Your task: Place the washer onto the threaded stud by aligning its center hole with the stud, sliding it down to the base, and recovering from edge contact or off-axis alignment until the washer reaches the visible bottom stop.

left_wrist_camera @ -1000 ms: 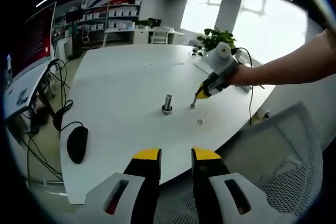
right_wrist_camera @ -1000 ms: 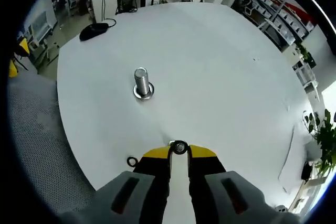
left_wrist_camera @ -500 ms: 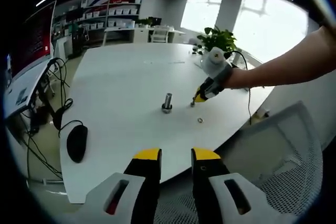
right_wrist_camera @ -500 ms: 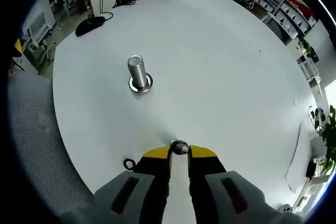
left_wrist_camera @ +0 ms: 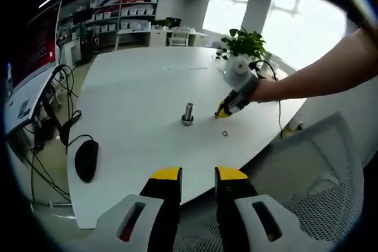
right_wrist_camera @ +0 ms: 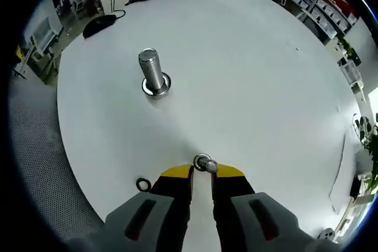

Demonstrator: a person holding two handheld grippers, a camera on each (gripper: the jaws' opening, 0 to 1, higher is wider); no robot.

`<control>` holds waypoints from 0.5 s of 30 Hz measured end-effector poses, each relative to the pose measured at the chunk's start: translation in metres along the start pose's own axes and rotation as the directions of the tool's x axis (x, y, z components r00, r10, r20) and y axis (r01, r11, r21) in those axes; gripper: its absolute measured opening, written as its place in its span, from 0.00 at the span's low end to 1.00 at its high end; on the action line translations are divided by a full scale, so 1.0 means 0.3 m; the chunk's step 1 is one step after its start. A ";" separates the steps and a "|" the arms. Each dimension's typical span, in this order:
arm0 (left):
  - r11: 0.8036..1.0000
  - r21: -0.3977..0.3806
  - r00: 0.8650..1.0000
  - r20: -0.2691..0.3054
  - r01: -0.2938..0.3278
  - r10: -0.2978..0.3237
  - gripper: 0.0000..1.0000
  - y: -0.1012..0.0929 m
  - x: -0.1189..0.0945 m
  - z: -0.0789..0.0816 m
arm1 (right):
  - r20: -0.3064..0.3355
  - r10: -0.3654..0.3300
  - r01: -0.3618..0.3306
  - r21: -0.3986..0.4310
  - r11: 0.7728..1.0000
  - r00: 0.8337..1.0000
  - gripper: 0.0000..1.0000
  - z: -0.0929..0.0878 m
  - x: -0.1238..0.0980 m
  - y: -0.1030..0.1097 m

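A threaded steel stud (right_wrist_camera: 152, 75) stands upright on its base in the middle of the white round table (right_wrist_camera: 254, 63). My right gripper (right_wrist_camera: 202, 172) is shut on a small metal washer (right_wrist_camera: 202, 163), pinched at its yellow tips, near and to the right of the stud. From the left gripper view, that right gripper (left_wrist_camera: 223, 112) hovers just right of the stud (left_wrist_camera: 188, 113), a person's arm behind it. My left gripper (left_wrist_camera: 198, 182) hangs back off the table's near edge, jaws apart with nothing between them.
A second washer (right_wrist_camera: 142, 184) lies loose on the table near the edge, also seen as the spare washer (left_wrist_camera: 225, 134). A black mouse (left_wrist_camera: 87, 160) sits at the left side. A mesh chair (left_wrist_camera: 319, 175) stands beside the table, with cables and desks beyond.
The right gripper has lifted slightly with the washer and tilted, so the stud looks taller and nearer in its view. The left gripper has stayed put.
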State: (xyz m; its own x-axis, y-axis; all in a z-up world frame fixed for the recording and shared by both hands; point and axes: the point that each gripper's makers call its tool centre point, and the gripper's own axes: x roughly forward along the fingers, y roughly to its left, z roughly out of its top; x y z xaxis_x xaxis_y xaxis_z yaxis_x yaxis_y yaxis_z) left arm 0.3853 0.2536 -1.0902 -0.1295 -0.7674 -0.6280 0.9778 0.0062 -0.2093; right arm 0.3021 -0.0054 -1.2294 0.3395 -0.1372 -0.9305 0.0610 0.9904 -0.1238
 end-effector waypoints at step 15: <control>1.000 0.005 1.000 -0.008 0.001 -0.001 0.20 -0.005 -0.002 -0.003 | -0.013 0.011 -0.011 0.007 1.000 1.000 0.17 -0.044 -0.016 0.002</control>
State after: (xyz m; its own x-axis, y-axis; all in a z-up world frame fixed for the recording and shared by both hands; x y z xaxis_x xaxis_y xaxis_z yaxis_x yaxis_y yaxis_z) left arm 0.3838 0.2547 -1.0903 -0.1321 -0.7625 -0.6333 0.9784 0.0022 -0.2068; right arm 0.2883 -0.0038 -1.2295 0.3277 -0.1264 -0.9363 0.0636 0.9917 -0.1116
